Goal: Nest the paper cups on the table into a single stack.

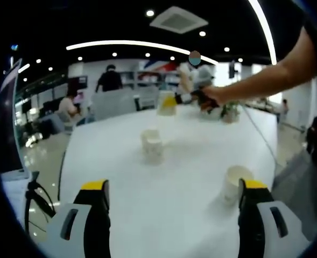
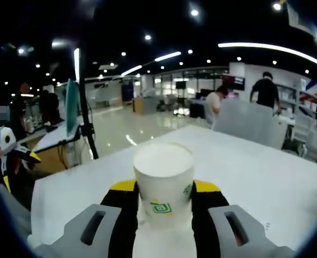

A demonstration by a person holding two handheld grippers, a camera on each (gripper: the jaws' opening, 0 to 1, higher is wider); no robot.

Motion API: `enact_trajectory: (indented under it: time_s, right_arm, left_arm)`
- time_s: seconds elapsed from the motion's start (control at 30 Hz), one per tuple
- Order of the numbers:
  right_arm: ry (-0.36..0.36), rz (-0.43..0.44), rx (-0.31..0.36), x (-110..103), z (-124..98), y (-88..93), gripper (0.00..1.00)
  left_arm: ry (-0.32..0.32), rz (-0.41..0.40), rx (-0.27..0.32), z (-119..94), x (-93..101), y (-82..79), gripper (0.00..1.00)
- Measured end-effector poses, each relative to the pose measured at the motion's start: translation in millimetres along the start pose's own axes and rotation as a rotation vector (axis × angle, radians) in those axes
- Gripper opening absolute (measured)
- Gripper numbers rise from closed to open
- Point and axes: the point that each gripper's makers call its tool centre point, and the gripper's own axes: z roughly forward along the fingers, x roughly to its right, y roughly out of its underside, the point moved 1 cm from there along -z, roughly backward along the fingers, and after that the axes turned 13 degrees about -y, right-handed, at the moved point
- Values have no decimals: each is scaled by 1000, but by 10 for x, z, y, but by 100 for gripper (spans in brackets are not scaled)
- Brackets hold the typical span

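On the white table [image 1: 190, 161] a white paper cup [image 1: 152, 145], which looks like two nested, stands in the middle. Another single cup [image 1: 236, 183] stands upright just inside my left gripper's right jaw. My left gripper [image 1: 173, 185] is open wide with nothing between its yellow-tipped jaws. At the table's far side a person's arm holds my right gripper [image 1: 193, 98], which carries a cup [image 1: 167, 103]. In the right gripper view, the right gripper [image 2: 163, 187] is shut on that white cup with a green logo [image 2: 163, 180], held upright above the table [image 2: 266, 177].
A small potted plant [image 1: 231, 111] stands at the far end of the table. A tripod and cables [image 1: 37, 196] stand off the table's left edge. People sit and stand at desks beyond. A monitor on a stand [image 2: 72, 107] is left of the table.
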Motion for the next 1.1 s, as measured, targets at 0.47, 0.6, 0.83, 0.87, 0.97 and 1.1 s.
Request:
enact_trajectory:
  time_s: [0.47,0.6,0.83,0.87,0.97,1.1]
  right_arm:
    - [-29,-9,-11,-320,-113,18,36]
    - [-33,-13,-7,-411,-167,-10,36]
    - [-29,-12,6,-564,-293,-72,36]
    - [-31,-13,12,-593,-311,-85,36]
    - [-35,-10,16,-662,-358,-100,36]
    - [-38,-8,14,-746,-419,-99,36]
  left_arm:
    - [-3,-16,-5,-39,64,-35,99]
    - [-2,-35,-3,-60,69,-59,99]
    - [-3,-56,10,-105,51,-175,99]
    - [-4,-58,17,-113,50,-191,99]
    - [-5,-76,27,-129,48,-214,99]
    - [-5,-88,33,-165,64,-236,99]
